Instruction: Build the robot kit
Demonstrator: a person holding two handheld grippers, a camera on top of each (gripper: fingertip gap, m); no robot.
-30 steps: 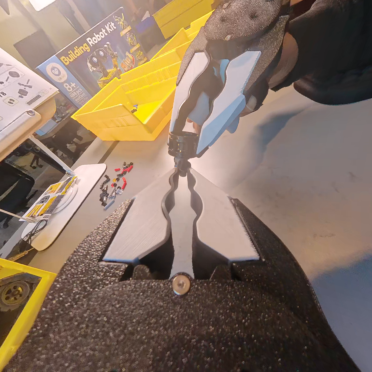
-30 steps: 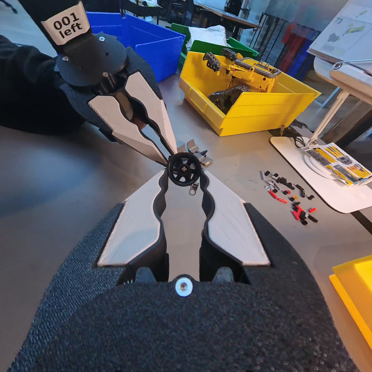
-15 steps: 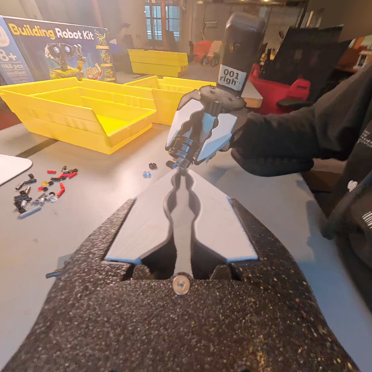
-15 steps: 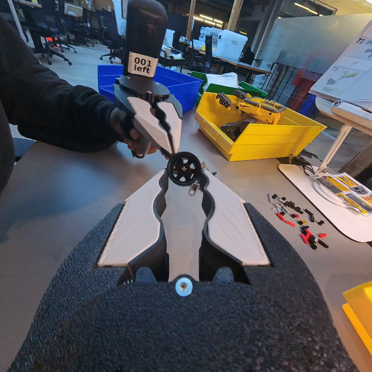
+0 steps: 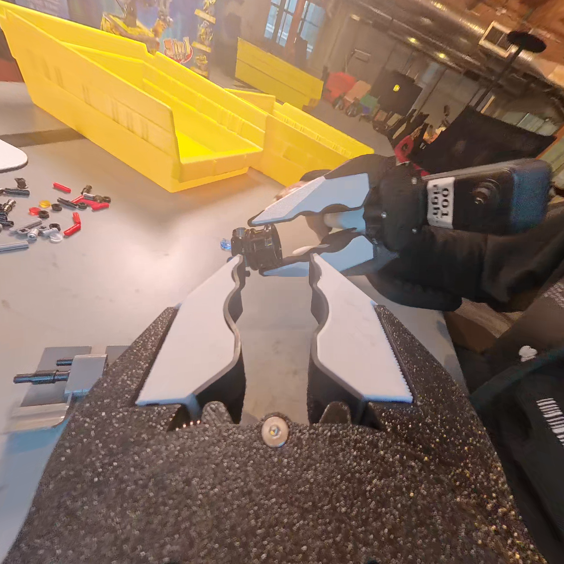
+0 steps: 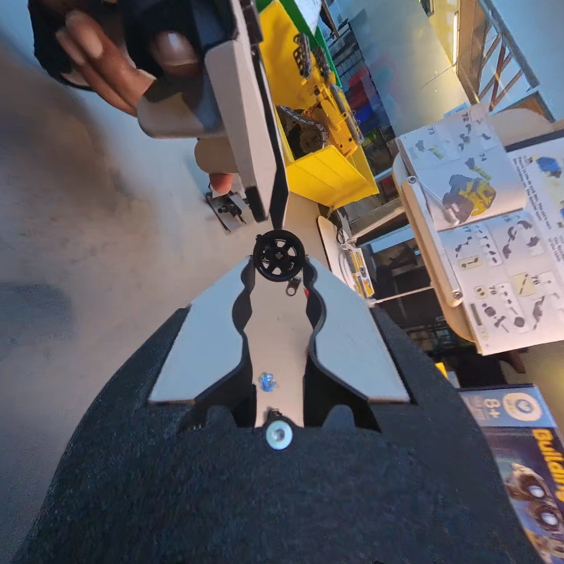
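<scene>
The right gripper [image 6: 279, 259] has its two fingertips clamped on a black spoked wheel [image 6: 278, 255], held clear of the grey table [image 5: 116, 274] with its hub face turned to that gripper's own camera. The left gripper [image 5: 274, 259] stands with its jaws parted and nothing between them; its left fingertip [image 5: 236, 264] sits just beside the wheel's small hub end, contact not determinable. In the left wrist view the right gripper enters from the right, gripping the wheel by its rim. A small blue translucent piece [image 6: 267, 382] lies on the table below the right gripper. A scatter of small red, black and grey parts [image 5: 52, 210] lies well apart to the left. Grey metal plates with black pins [image 5: 61, 377] rest on the table beside the left gripper's body. Beyond stand empty yellow bins [image 5: 146, 122]; another yellow bin [image 6: 329, 177] holds a yellow tracked model [image 6: 323, 103]. An open instruction booklet [image 6: 476, 219] is propped on a stand at right.
</scene>
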